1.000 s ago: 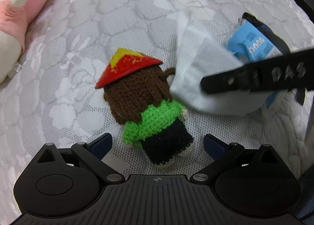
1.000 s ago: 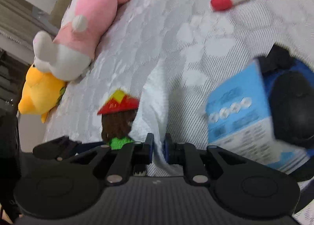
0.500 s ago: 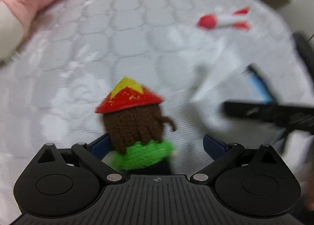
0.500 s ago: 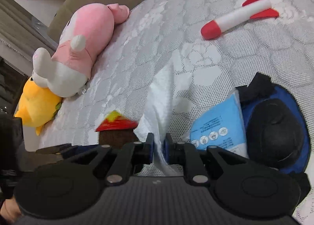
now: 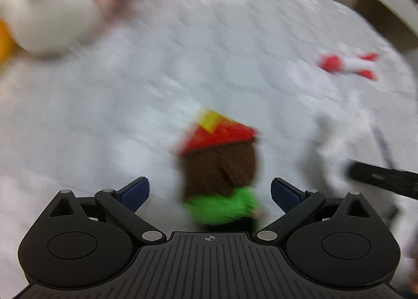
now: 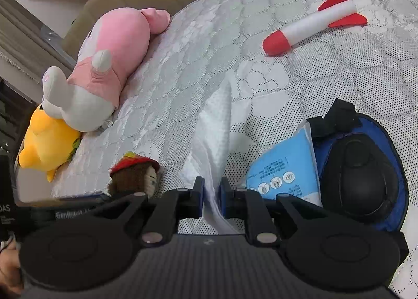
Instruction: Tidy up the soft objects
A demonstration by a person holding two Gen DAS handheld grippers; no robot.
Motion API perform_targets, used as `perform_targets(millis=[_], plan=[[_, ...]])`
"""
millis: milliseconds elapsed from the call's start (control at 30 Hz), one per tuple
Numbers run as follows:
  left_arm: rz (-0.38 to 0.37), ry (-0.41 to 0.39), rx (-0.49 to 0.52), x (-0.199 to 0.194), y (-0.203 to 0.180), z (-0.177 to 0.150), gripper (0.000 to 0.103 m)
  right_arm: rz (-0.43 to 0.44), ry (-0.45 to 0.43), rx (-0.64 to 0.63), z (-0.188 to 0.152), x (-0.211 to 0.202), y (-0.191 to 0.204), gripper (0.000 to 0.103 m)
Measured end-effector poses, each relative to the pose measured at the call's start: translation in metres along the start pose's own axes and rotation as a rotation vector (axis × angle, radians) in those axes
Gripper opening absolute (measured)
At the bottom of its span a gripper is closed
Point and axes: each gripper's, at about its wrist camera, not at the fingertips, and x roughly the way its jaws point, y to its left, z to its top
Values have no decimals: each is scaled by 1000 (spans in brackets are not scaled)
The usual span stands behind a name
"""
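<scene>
The left gripper [image 5: 210, 190], spread wide, flanks a blurred crochet doll [image 5: 220, 168] on the quilted mattress [image 5: 183, 64].

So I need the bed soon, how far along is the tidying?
Early. The pink plush and yellow plush already lie together at the edge. The right gripper pinches the white cloth; the open left gripper straddles the doll. The rocket and blue packet remain.

Left wrist: low over the mattress [image 5: 183, 69], close behind the crochet doll [image 5: 222, 173].
Right wrist: higher, beside it, facing the same way.
Shared: doll [image 6: 134, 176], rocket toy [image 6: 311, 24].
</scene>
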Motion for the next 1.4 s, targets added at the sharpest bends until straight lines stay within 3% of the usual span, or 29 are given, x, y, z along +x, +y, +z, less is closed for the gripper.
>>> perform_targets(millis=[33,133,167,200,267,333,367,400,433,467,500,567,633,700,800,900,1033,1133,1267,1333,1400], plan=[[-6,41,29,13,-9,2,102,-1,-2,1,1,1,0,15],[149,32,182,34,-31,2,101,-10,-9,4,1,-1,0,15],[155,24,199,36,-32,2,89,-12,-15,3,1,-2,-1,15],[131,22,179,34,-30,2,67,-15,-21,4,1,-4,-1,15],[34,21,117,28,-23,4,62,-18,-36,12,3,-6,-3,15],[-172,34,48,20,-15,4,48,-12,-52,25,6,-7,-5,15],[-279,44,19,16,-12,5,47,-8,-59,31,7,-9,-6,15],[-347,47,3,14,-11,6,50,2,-68,36,7,-11,-6,15],[-365,48,5,13,-11,7,53,24,-75,41,8,-13,-6,15],[-339,47,22,13,-12,8,63,45,-82,46,8,-15,-6,15],[-291,52,42,15,-13,7,82,69,-89,53,8,-16,-7,15],[-164,70,89,19,-13,2,96,158,-78,89,7,-16,-7,15],[-57,84,137,21,-13,-3,95,241,-51,113,6,-8,-3,15],[5,91,168,23,-12,-5,95,236,-26,80,6,6,5,15],[13,98,167,22,-7,-3,95,144,11,33,2,25,11,16],[-11,104,146,15,-3,-2,95,125,42,88,-2,28,-3,24],[-64,90,85,2,7,1,96,141,23,187,-2,24,-16,17],[-37,51,28,-12,22,4,97,143,6,247,-1,20,-25,12],[76,-32,-48,-36,38,6,97,11,44,135,-1,30,-19,5],[112,-80,-59,-44,41,8,97,17,72,79,-6,35,-8,7],[83,-124,-61,-53,38,9,97,34,90,43,-10,38,1,8]])
